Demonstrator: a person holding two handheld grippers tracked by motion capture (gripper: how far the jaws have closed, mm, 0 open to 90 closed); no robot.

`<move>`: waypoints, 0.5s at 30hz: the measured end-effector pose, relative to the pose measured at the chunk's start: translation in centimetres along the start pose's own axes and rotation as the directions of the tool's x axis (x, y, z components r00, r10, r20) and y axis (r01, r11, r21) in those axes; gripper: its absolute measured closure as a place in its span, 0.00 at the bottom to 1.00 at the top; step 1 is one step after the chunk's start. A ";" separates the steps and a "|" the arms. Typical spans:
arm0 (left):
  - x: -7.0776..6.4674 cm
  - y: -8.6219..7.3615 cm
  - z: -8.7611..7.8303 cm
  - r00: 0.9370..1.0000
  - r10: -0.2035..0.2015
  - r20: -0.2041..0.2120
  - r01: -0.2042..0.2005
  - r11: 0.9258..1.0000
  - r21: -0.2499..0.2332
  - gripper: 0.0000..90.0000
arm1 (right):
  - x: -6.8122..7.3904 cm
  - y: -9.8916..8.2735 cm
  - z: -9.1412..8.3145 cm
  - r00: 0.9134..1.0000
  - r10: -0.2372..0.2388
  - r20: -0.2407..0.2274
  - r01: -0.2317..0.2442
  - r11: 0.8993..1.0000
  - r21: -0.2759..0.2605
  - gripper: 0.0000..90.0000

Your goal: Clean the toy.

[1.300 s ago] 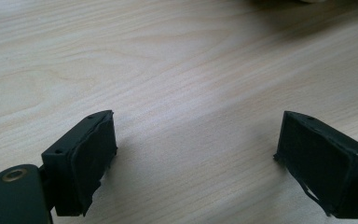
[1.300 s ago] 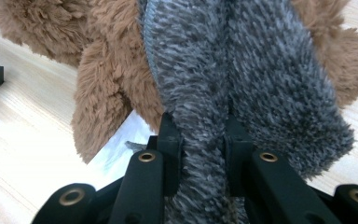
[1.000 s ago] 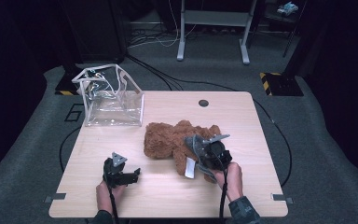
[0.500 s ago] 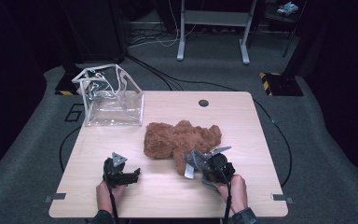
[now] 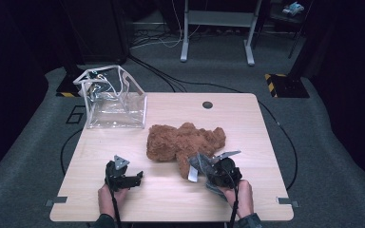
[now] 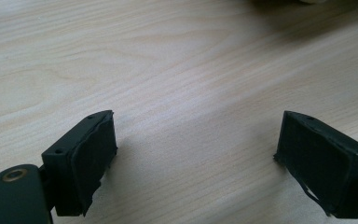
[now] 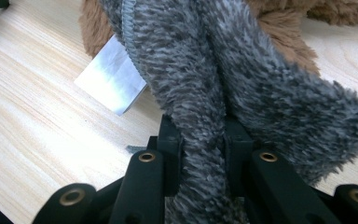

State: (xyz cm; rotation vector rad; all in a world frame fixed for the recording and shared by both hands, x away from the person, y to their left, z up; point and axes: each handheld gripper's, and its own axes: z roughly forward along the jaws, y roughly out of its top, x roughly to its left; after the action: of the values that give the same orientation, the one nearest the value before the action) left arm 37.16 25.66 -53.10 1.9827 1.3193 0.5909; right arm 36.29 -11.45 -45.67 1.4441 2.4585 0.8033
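a clear bag [image 5: 116, 103] stands up-left of the brown plush toy [image 5: 183, 141] mid-table [image 5: 266, 190]. the left gripper [image 5: 135, 176], down-left of the toy, has jaws apart over bare wood. the right gripper [image 5: 200, 167] clamps the toy's grey fur [image 7: 205, 79] at its near edge.

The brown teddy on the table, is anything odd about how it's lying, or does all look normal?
The brown teddy lies flopped on its side on the table, not sitting up. The right gripper is shut on a grey furry part of it, bunching it up, and a white label sticks out beside it. Nothing looks spilled or damaged.
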 end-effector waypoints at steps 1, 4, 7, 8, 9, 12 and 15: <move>0.0 0.0 0.0 1.000 0.000 0.000 0.000 1.000 0.000 0.13 | 0.0 0.0 0.0 1.000 -0.002 0.000 0.002 1.000 0.000 0.83; 0.0 0.0 0.0 1.000 0.000 -0.001 0.000 1.000 0.000 0.13 | 0.0 0.1 0.2 1.000 -0.002 -0.008 0.002 1.000 0.004 0.83; 0.0 0.0 0.0 1.000 -0.002 -0.001 0.002 1.000 -0.001 0.13 | 0.0 0.5 -0.1 1.000 -0.009 -0.007 0.009 1.000 -0.008 0.83; 0.0 0.0 0.0 1.000 -0.001 -0.001 0.001 1.000 0.000 0.13 | 0.0 0.8 -0.3 1.000 -0.013 -0.006 0.013 1.000 -0.023 0.83; 0.0 0.0 0.0 1.000 -0.002 -0.001 0.002 1.000 -0.001 0.13 | -0.1 1.0 -0.5 1.000 -0.009 -0.006 0.009 0.999 -0.036 0.83; 0.0 0.0 0.0 1.000 -0.002 -0.001 0.002 1.000 -0.002 0.13 | -0.3 2.4 -1.2 1.000 -0.002 0.004 0.003 0.996 -0.088 0.83; 0.0 0.0 0.0 1.000 -0.002 0.000 0.002 1.000 -0.002 0.13 | -0.4 3.8 -1.3 1.000 0.001 0.008 0.000 0.992 -0.128 0.83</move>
State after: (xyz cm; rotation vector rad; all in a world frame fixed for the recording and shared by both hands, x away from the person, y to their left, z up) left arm 37.19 25.64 -53.11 1.9800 1.3202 0.5914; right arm 38.78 -10.83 -42.60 1.3995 2.3532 0.9351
